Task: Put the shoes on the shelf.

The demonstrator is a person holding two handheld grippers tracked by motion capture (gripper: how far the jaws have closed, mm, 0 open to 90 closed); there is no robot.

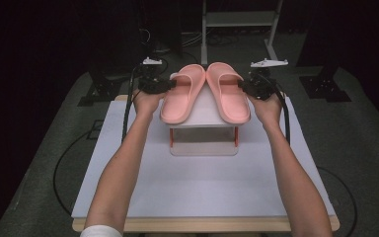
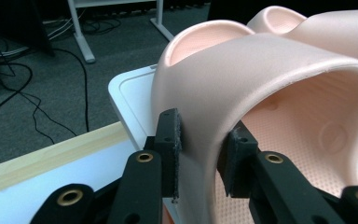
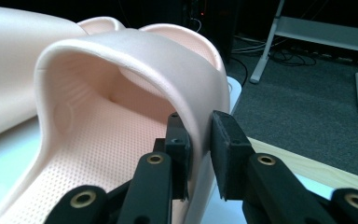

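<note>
Pink foam slippers [image 1: 205, 91] (perforated footbeds) pinched by both grippers [image 1: 172, 85].

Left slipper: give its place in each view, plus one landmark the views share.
High view: left slipper on the white stand, centre-left.
Left gripper view: its strap, centre, between the jaws.
Right gripper view: far left edge.
Shared landmark: the white stand.

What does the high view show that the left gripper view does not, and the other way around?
High view alone: both forearms, the right gripper at the right slipper, and the small white stand under the pair. Left gripper view alone: the strap of the left slipper pinched between the two black jaws, and the dotted footbed. Both: the left gripper, the pink slippers, the white table.
</note>
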